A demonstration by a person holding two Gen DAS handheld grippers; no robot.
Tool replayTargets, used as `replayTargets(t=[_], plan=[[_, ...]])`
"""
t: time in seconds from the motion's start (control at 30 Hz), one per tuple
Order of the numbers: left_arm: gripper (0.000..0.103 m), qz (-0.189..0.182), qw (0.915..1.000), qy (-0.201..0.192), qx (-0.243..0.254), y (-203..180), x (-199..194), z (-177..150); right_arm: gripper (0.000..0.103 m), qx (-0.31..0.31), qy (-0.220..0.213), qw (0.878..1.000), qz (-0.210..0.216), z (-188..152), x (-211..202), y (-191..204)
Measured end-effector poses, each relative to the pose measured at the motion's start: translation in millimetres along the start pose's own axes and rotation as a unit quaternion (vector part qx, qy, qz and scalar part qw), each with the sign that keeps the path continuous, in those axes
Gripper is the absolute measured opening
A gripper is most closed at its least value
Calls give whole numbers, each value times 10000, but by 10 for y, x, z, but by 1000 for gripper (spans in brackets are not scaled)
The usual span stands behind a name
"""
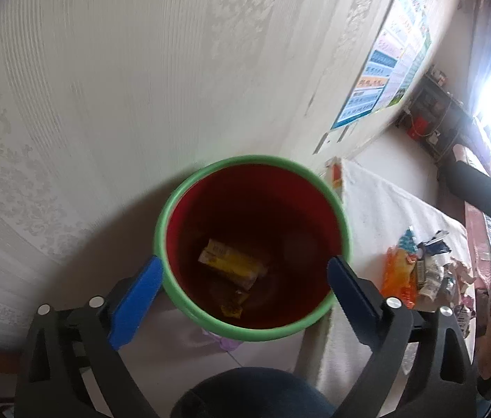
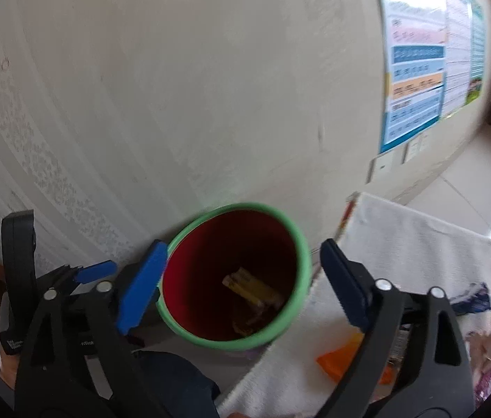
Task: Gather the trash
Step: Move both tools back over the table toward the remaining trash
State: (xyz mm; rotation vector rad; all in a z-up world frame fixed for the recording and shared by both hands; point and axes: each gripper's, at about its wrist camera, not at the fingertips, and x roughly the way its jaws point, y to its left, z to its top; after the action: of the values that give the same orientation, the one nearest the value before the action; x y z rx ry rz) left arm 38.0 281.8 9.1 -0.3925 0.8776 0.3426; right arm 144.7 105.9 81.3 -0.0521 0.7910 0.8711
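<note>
A red bin with a green rim (image 1: 189,188) stands on the floor by the wall; it also shows in the right wrist view (image 2: 301,240). Yellow wrappers (image 1: 231,264) lie at its bottom, also seen in the right wrist view (image 2: 252,289). My left gripper (image 1: 245,285) hangs open and empty above the bin's mouth. My right gripper (image 2: 242,282) is open and empty above the bin too. A pile of trash with an orange wrapper (image 1: 398,278) lies on the white-clothed table (image 1: 377,209) to the right.
A patterned wall with a poster (image 1: 384,59) stands behind the bin. The left gripper's body (image 2: 18,278) shows at the left of the right wrist view. A knee in dark trousers (image 1: 245,393) is below. An orange wrapper (image 2: 343,358) lies on the cloth.
</note>
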Motion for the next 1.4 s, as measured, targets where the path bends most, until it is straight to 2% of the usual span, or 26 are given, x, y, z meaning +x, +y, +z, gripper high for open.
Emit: replayTargets(t=[0.2,0.4,0.67,0.97,1.13,1.4], plan=[[93,-247,9992,-112,293,-411,-176,-97,93,167,-165,9993,-287,-122,-471,-247],[93,-540,9958,-67,732,-937,-265,-269,94,345,-373,9962,-711,-340,-1002,-657],[93,-857,9877,159,1302,-1622,-273,-574,94,766,-321,9881,-1295,-841,-1543,-1275],[93,-849,9776,572,1838,-1980,-84,-890,94,1133,97,9782,-1735,-1434,-1755,-1786],[93,-768,9721,797,2067,-2058,39,-999,94,1283,283,9754,-1770,-1676,-1799,-1891],[93,-585,9645,1142,2306,-2049,230,-1105,94,1361,572,9754,-1639,-1869,-1659,-1898]])
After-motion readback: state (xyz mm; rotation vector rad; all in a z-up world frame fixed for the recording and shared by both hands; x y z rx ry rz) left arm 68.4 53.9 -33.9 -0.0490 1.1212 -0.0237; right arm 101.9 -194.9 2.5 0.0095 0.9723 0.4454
